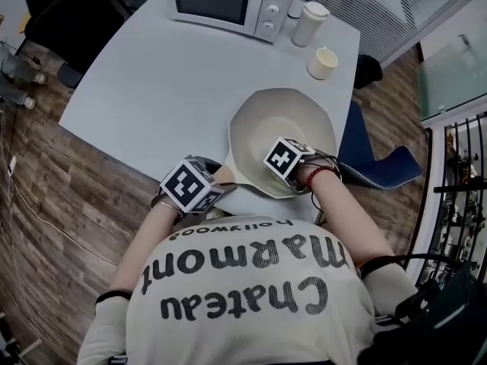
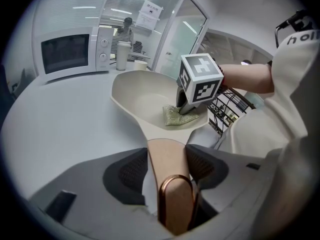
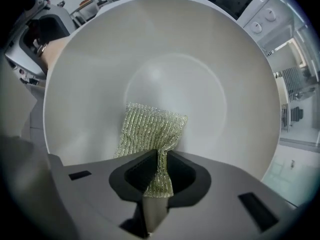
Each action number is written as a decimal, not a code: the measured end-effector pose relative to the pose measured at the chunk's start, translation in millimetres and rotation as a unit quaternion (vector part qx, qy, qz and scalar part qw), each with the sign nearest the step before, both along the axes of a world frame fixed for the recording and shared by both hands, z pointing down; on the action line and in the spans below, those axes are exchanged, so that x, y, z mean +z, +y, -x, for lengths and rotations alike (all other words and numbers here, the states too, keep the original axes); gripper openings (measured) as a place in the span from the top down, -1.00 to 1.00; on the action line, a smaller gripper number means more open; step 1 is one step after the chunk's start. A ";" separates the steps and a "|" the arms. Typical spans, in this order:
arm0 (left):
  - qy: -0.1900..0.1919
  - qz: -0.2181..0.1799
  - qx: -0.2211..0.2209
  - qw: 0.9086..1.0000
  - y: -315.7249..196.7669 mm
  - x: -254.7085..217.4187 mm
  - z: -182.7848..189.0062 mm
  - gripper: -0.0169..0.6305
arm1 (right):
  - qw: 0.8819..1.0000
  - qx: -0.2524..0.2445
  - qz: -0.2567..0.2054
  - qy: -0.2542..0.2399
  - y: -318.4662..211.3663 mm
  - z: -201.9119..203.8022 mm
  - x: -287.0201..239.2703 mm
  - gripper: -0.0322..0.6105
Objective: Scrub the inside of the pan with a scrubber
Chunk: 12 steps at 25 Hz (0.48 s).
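Observation:
A cream pan (image 1: 281, 116) rests on the grey table (image 1: 167, 82) in front of me. Its tan handle (image 2: 172, 204), which ends in a copper ring, lies between the pads of my left gripper (image 2: 167, 153), and that gripper is shut on it. My right gripper (image 3: 159, 156) points steeply down into the pan (image 3: 175, 49) and is shut on a pale green mesh scrubber (image 3: 150, 129). The scrubber's free part lies flat on the pan's floor, near the side closest to me. From the left gripper view the scrubber (image 2: 176, 116) shows under the right gripper (image 2: 187, 106).
At the table's far end stand a white microwave (image 1: 221, 2), a tall lidded cup (image 1: 308, 23) and a small cream mug (image 1: 323, 63). A blue chair (image 1: 377, 169) sits to the right of the table. Wooden floor lies to the left.

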State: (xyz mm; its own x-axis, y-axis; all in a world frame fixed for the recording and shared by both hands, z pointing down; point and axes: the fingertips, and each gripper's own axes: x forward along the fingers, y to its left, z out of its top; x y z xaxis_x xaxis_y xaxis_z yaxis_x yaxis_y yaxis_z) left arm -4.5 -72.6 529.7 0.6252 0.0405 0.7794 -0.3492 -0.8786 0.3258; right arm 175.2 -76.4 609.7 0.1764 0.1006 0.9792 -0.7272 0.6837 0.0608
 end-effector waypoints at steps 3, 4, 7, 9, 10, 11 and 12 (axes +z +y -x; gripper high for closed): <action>-0.001 -0.002 0.003 1.000 1.9 0.2 -1.9 0.17 | 0.999 -0.019 0.001 0.026 0.8 -11.5 0.9 0.69; -0.002 -0.005 0.004 1.000 1.8 -0.2 -2.7 0.17 | 0.999 -0.021 0.002 0.032 0.4 -16.5 0.3 0.69; -0.004 -0.010 0.008 1.000 1.3 -1.1 -3.7 0.17 | 0.998 -0.023 -0.002 0.054 -2.8 -33.4 -2.5 0.69; -0.004 -0.012 0.008 1.000 1.8 -0.6 -3.3 0.17 | 0.997 -0.027 -0.008 0.067 -5.6 -42.1 -4.1 0.69; -0.004 -0.012 0.008 1.000 1.9 -0.4 -3.2 0.17 | 0.997 -0.031 -0.011 0.074 -7.0 -46.1 -5.3 0.69; -0.004 -0.011 0.007 1.000 2.0 -0.3 -3.2 0.17 | 0.996 -0.035 -0.014 0.083 -8.8 -50.4 -6.8 0.69; -0.004 -0.011 0.006 1.000 1.9 -0.1 -3.3 0.17 | 0.995 -0.040 -0.017 0.093 -11.1 -55.4 -8.7 0.69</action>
